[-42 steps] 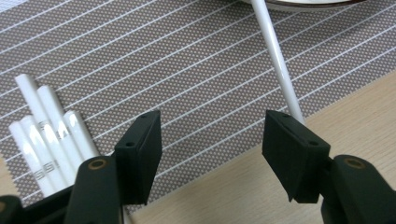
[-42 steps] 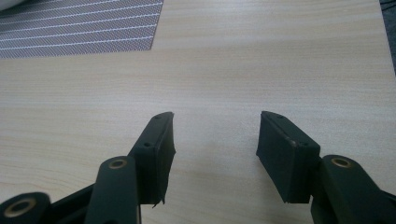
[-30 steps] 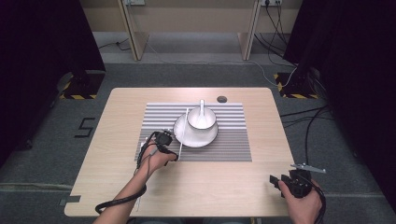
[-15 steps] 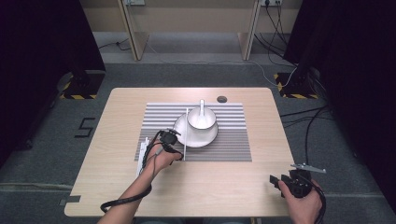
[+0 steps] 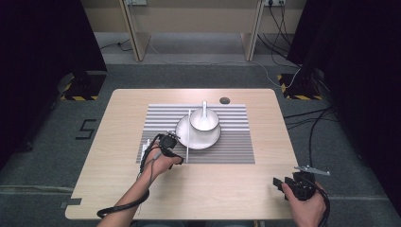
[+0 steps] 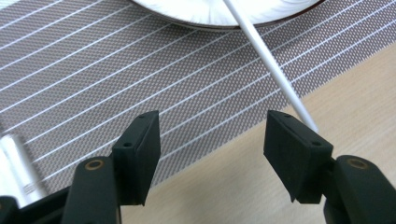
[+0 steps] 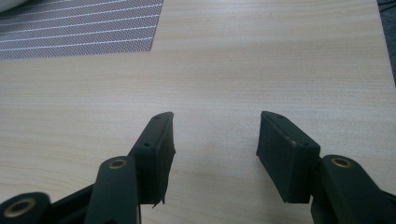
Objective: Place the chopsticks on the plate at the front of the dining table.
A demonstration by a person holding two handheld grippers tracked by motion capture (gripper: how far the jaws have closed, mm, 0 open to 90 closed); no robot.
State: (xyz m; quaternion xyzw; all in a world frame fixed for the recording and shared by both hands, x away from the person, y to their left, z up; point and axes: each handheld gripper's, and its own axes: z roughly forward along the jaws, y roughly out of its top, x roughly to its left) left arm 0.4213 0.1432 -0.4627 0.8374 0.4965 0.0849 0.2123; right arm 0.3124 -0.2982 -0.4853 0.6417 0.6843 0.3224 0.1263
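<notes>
R gripper (image 5: 283,183) sits idle w/ jaws spread over bare table (image 5: 222,189) at the near right corner. L gripper (image 6: 212,140), jaws also spread & holding nothing, hovers at the striped mat's (image 5: 236,146) front edge beside a white chopstick (image 5: 188,137) leaning on the plate (image 5: 210,139). Beyond: bowl (image 5: 204,119) w/ spoon (image 5: 204,109) on that plate. Place setting looks nearly done; second chopstick (image 6: 16,161) left of the L gripper prob. remains.

A striped placemat (image 5: 198,134) lies mid-table (image 5: 265,198) bearing a white plate (image 5: 198,138) with a bowl (image 5: 204,119) and spoon (image 5: 204,109), a white stick (image 5: 188,137) across the plate's left rim, and a dark disc (image 5: 224,100) beyond.
</notes>
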